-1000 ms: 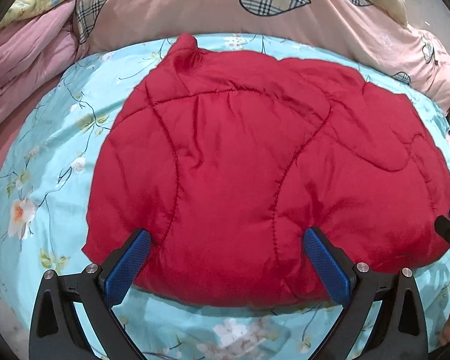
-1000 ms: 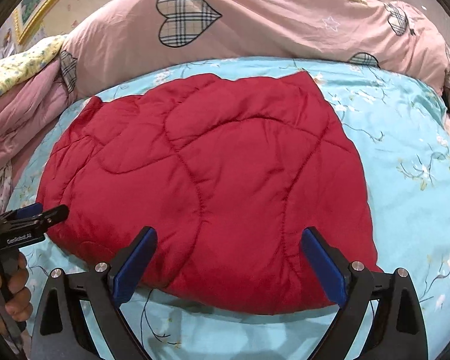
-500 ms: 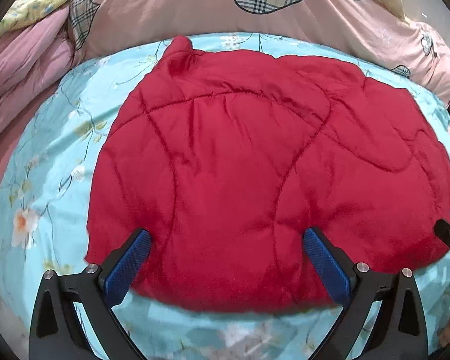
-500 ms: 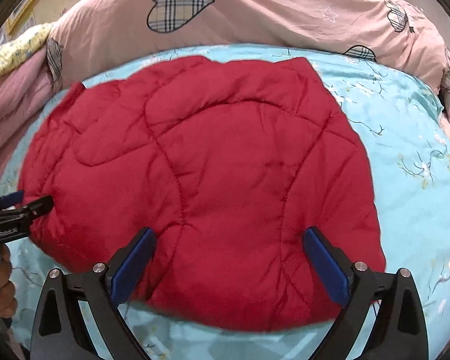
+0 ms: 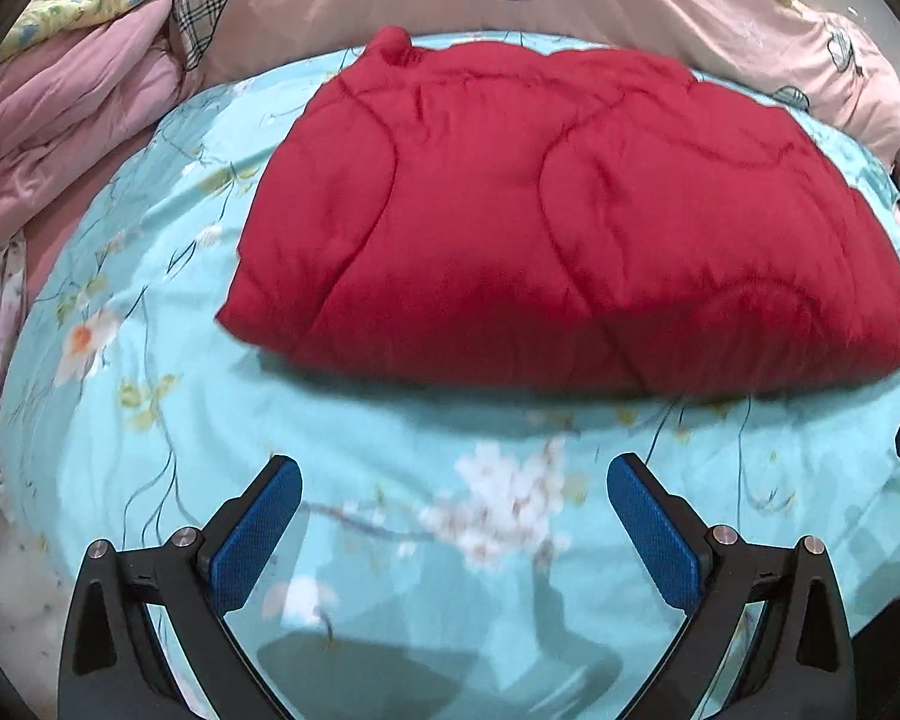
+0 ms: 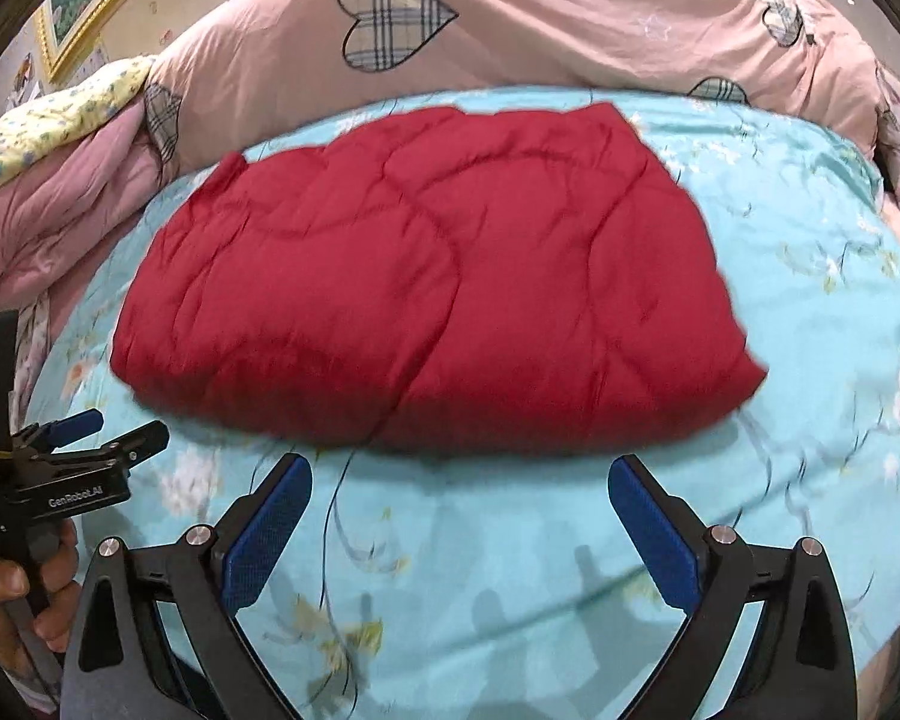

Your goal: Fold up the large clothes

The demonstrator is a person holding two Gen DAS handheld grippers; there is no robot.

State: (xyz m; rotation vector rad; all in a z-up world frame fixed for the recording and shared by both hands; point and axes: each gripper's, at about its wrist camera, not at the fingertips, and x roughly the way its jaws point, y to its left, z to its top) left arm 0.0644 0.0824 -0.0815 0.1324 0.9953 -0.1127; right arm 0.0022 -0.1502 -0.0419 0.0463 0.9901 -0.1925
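While both tools gape empty, a folded red quilted jacket (image 5: 570,222) lies on the bed.
Left tool (image 5: 453,531) and right tool (image 6: 459,531) hover near its front edge, apart from it.

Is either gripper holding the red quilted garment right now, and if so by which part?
Nothing is held. The left gripper and right gripper are both open over the floral sheet, clear of the red garment.
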